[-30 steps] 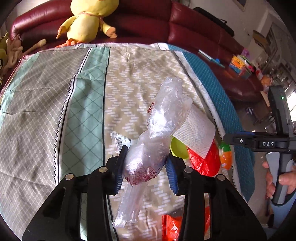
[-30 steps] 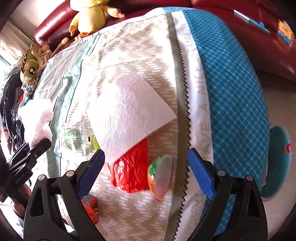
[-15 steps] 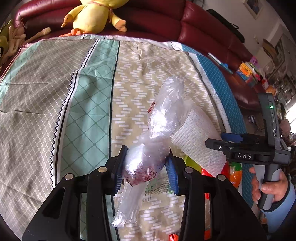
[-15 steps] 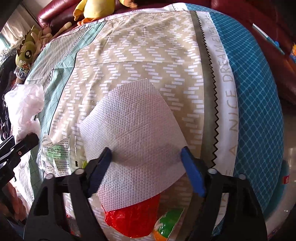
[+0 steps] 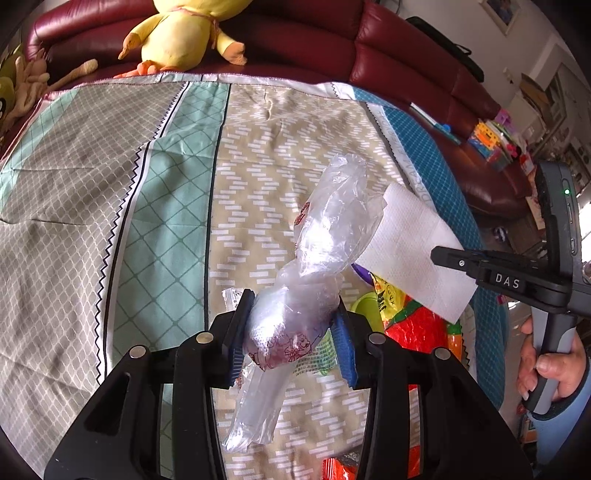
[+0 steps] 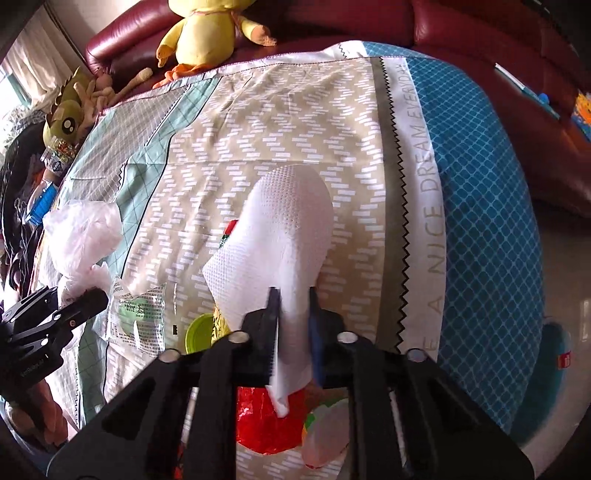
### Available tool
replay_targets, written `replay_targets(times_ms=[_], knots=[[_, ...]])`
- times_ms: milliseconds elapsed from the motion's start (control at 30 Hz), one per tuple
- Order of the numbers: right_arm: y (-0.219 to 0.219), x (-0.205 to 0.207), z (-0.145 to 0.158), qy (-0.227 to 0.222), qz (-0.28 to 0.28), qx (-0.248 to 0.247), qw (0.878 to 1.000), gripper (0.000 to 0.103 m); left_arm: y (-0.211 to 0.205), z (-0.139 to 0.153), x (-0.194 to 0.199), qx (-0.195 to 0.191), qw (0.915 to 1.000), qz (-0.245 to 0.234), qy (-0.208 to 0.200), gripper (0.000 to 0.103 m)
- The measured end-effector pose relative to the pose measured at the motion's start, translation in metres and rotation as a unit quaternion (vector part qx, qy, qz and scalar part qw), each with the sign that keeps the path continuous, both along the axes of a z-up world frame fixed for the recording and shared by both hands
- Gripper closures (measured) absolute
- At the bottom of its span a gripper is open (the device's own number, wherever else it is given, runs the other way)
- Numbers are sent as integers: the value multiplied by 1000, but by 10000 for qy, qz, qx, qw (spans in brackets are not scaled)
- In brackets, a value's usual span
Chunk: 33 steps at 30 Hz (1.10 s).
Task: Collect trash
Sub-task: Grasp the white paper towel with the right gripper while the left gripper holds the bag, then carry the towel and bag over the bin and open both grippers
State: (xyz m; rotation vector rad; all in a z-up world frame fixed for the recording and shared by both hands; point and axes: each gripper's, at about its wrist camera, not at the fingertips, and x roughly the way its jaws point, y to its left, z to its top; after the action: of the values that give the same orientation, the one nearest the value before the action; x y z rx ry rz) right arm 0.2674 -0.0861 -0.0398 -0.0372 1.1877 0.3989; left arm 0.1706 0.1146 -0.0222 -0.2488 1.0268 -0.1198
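The white embossed paper towel (image 6: 284, 236) is pinched at its near edge between the fingers of the right gripper (image 6: 293, 325), which are closed almost flat on it; the sheet bows up into a rounded fold toward twelve o'clock, its lower corner hanging below the blue pads. In the left wrist view the same towel sits at about three o'clock, its corner meeting the right gripper's black tip.

The crumpled clear plastic bag (image 5: 317, 266) with a dark red printed patch is clamped at its middle by the left gripper (image 5: 291, 339), fingers closed on it with only the bag's bulk between them. Its twisted top rises toward one o'clock and its tail droops toward six.

Under the towel, on the patterned beige, teal and grey cloth (image 5: 155, 206) covering the tabletop, lie a red foil wrapper (image 6: 266, 417), a lime green round lid (image 6: 199, 332) and a clear packet with green print (image 6: 138, 314) at about nine o'clock of the right fingers. At twelve o'clock a yellow plush duck (image 5: 181, 33) sits on the dark red leather sofa (image 5: 406, 48).
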Motion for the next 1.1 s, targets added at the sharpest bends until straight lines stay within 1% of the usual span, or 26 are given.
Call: replay_targets(times_ms=[133, 200, 367, 533, 667, 800, 967, 1100], knots=[[-15, -10, 7, 1, -38, 137, 9999, 99, -11, 7, -4, 58, 9999, -71, -46, 62], [-24, -15, 15, -108, -138, 215, 9996, 99, -18, 11, -5, 90, 9999, -116, -71, 62], [-61, -26, 42, -383, -509, 517, 9966, 99, -43, 25, -9, 202, 9992, -316, -162, 62], [-109, -42, 60, -576, -901, 730, 9916, 99, -87, 35, -7, 243, 9972, -682, -204, 62], [-151, -58, 62, -640, -1191, 780, 9878, 99, -135, 36, -5, 239, 9939, -1056, -200, 62], [-205, -75, 61, -649, -1586, 839, 9816, 99, -192, 33, -2, 224, 9878, -1537, -117, 62], [-274, -99, 56, -725, -2144, 868, 9702, 99, -268, 26, -3, 215, 9757, -2180, -61, 62], [-330, -118, 44, -670, -2609, 858, 9592, 99, -321, 19, -4, 247, 9650, -2612, 11, 62]])
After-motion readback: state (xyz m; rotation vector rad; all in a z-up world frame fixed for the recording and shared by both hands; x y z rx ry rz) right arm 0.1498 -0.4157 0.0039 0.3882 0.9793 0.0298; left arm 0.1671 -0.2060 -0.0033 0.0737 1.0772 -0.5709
